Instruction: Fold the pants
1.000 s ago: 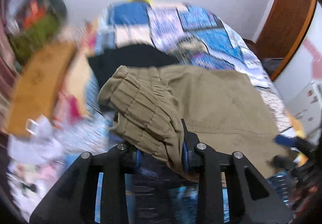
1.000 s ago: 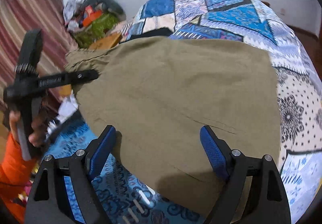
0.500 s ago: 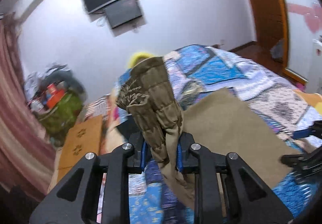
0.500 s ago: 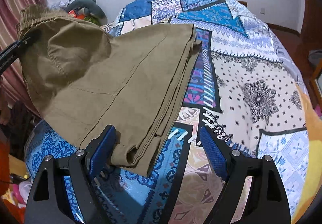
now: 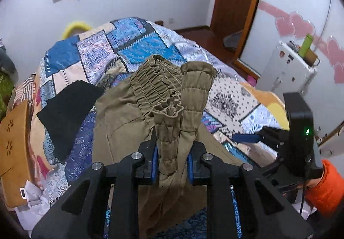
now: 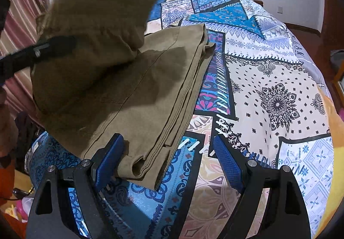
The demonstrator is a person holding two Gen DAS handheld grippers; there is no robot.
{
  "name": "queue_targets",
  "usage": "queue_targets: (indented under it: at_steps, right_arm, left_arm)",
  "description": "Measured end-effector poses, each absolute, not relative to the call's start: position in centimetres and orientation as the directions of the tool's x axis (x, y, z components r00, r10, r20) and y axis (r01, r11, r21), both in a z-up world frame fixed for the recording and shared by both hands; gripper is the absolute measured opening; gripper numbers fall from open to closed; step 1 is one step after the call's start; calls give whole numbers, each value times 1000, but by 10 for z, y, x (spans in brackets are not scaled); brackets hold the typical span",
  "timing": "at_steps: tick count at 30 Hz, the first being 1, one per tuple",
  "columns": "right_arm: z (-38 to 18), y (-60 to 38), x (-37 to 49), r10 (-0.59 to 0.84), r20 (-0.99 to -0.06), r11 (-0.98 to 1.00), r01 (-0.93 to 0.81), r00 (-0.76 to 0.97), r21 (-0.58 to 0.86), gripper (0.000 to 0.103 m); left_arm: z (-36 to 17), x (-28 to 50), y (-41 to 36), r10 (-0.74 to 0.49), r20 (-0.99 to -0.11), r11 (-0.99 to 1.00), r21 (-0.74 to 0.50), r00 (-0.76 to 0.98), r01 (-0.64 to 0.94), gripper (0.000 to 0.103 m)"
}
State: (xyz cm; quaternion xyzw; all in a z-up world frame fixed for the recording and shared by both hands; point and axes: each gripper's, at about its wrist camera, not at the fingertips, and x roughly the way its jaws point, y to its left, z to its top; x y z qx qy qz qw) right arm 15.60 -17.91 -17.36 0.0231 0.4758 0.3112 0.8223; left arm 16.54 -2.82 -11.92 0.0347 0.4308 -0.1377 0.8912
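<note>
Olive-khaki pants (image 5: 120, 114) lie partly folded on the patchwork bed. My left gripper (image 5: 172, 153) is shut on the gathered elastic waistband (image 5: 169, 105) and holds it lifted above the rest of the cloth. In the right wrist view the raised waistband end (image 6: 92, 24) hangs over the flat folded legs (image 6: 154, 88), with the left gripper's finger (image 6: 49, 47) at its left side. My right gripper (image 6: 167, 140) stands open low over the bed at the hem corner (image 6: 146, 166). Its left pad is beside the hem and nothing is pinched.
The quilt (image 6: 268, 88) stretches off to the right. A black cloth (image 5: 66, 114) lies left of the pants, with a wooden board (image 5: 13, 148) beyond the bed's left edge. An orange sleeve (image 5: 324, 187) and a white cabinet (image 5: 286, 71) are at the right.
The left gripper has lifted the waistband up and carried it over the legs, rolling as it went. The pants went from spread flat to folded over. The right gripper stayed open by the hem.
</note>
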Motion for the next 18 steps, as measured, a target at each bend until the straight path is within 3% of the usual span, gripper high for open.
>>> queue_targets:
  at_steps: [4,8,12,18]
  right_arm:
    - [-174,-179,157,537,-766,805,-487,353,339,83]
    - [-172,-181,157,539,-762,809,-473,359,349,83]
    - [-166,-186,155,543,-752,811,-464,372,356,83]
    - [-152,-195,150,553,-731,810,-465,399,358,83]
  left_arm:
    - [-122,170,-25,-218,-809,959,-75,545,272,34]
    - [-114,166,-12,-267,-793,955,-144,548,258,70]
    - [-98,162,5,-227,-757,970,-118,612,214,79]
    - [-87,181,35,-50,-718,995,27,694,100,91]
